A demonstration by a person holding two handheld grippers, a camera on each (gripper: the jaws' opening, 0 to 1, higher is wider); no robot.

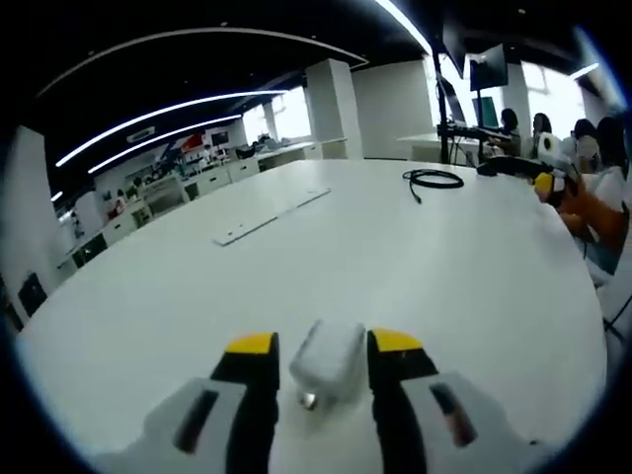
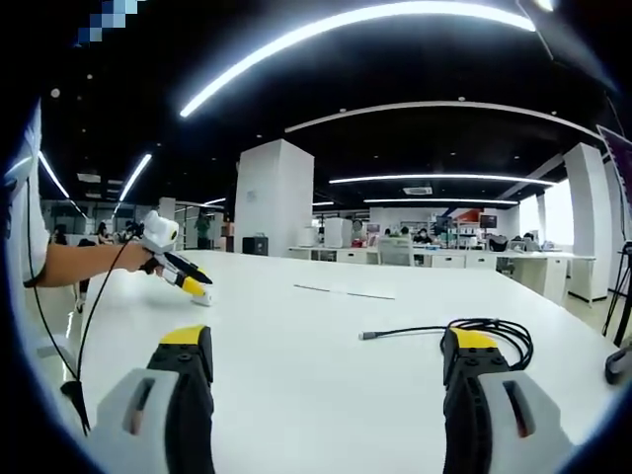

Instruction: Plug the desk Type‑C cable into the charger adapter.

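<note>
Place: a large open-plan office or lab.
Ceiling: black, with long curved white light strips [image 2: 336, 25] across the upper part of the right gripper view.
Furniture: a broad white round-edged surface [image 1: 415, 267] in the foreground; rows of white workbenches [image 2: 474, 259] at mid-right.
Structure: square white pillars [image 2: 274, 197].
People: seated at the upper right of the left gripper view [image 1: 583, 148].

open white table [image 2: 326, 326] around coiled cable [image 2: 474, 331] (plug end free), flat strip [image 1: 272, 215] beyond
</note>
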